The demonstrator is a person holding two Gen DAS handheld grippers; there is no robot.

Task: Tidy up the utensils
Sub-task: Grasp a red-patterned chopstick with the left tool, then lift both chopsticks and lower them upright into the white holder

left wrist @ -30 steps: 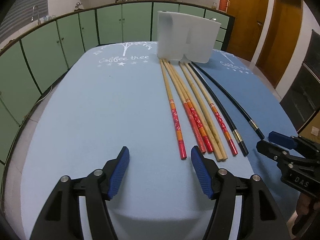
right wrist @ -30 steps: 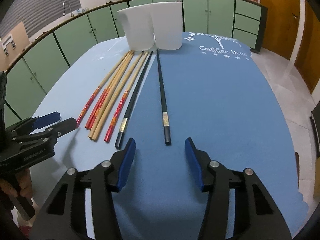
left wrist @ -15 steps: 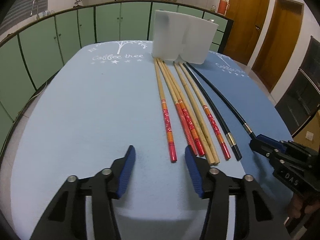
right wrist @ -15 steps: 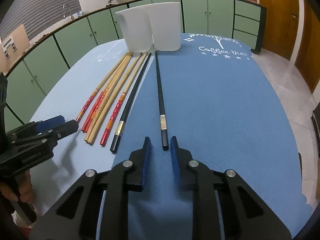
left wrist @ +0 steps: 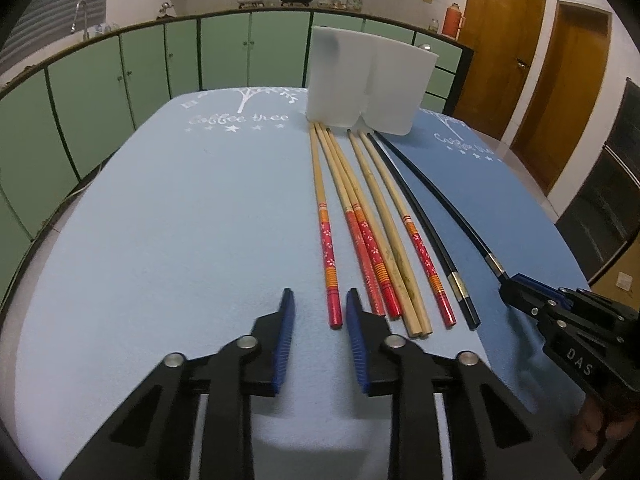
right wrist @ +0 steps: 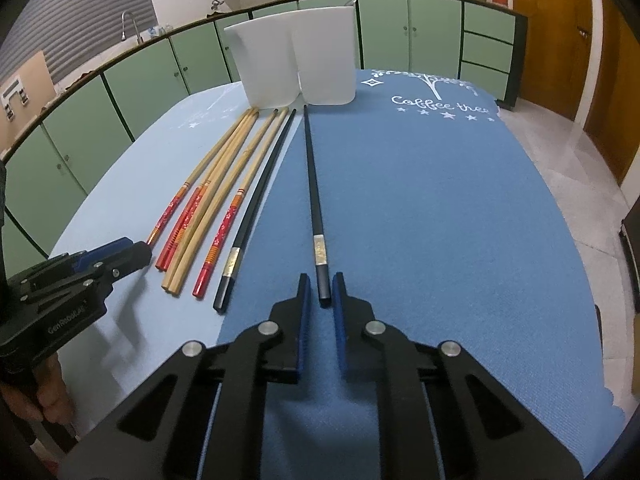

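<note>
Between the tips of the left claw lies the thick end of a red-ended chopstick, the outermost of the bundle. This claw's jaws have just been closing, yet they stand a little spread, with pale cloth showing on either side of the stick, and the pads do not touch it. Just to the claw's right we see the other wooden chopsticks, some red-ended and some plain, lying side by side and pointing away from the claw.

Further right we see the right claw, whose jaws have also just been closing. They are now drawn almost together around the near end of a black chopstick. We cannot tell whether the pads press on it. From the left wrist camera the tip of this claw sits right at that stick's end. The second black chopstick lies just to its left, between it and the wooden ones.

Well ahead of both claws, at the far tips of all the sticks, stands a white two-part holder, upright on the counter. The counter carries a pale blue cloth under the left claw and a darker blue mat under the right one. Part of a hand shows at the left claw's handle.
</note>
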